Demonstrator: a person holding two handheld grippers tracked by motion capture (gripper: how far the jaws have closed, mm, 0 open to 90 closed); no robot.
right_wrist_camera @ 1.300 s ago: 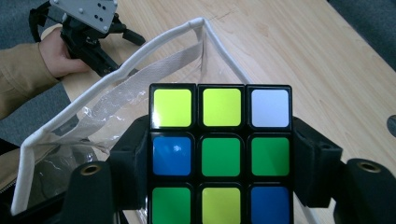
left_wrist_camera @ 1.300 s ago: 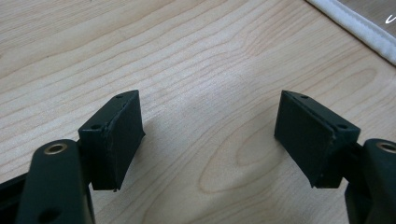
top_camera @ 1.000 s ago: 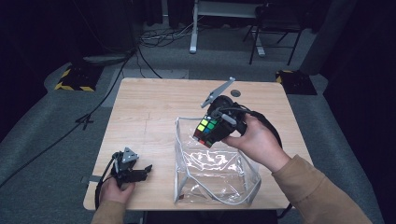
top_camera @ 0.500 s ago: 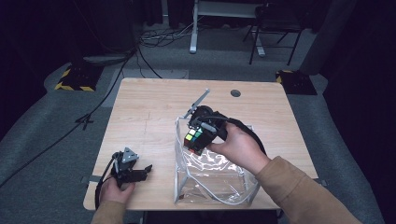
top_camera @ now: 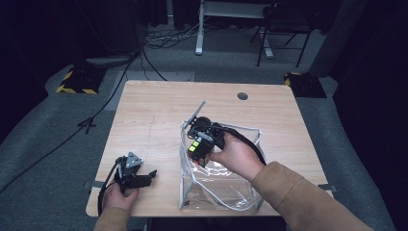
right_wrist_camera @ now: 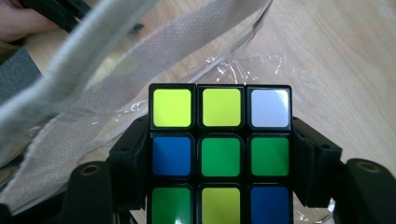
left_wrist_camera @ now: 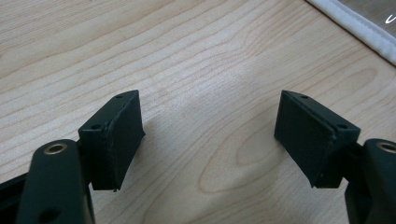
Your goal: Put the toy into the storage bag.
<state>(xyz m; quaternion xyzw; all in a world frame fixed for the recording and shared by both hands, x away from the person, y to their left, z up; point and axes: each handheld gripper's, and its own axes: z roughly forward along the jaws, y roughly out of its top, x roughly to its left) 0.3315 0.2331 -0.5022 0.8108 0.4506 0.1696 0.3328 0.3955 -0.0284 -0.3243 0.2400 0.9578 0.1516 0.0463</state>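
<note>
**Rubik's cube over the clear bag**

The Rubik's cube (right_wrist_camera: 219,154) is clamped by two opposite sides in the right gripper (top_camera: 199,144), at the mouth of the clear plastic bag (top_camera: 226,190). It seems rigid, light and smooth; flat faces hold best. The left gripper (left_wrist_camera: 210,140) stands wide and empty on the wooden table (top_camera: 154,110).

We note a glossy plastic cube (right_wrist_camera: 219,156), a clear crinkled plastic bag (top_camera: 219,185) with woven cloth trim, a matt pale wood table (top_camera: 159,103), and matt black pads (left_wrist_camera: 306,133).
</note>
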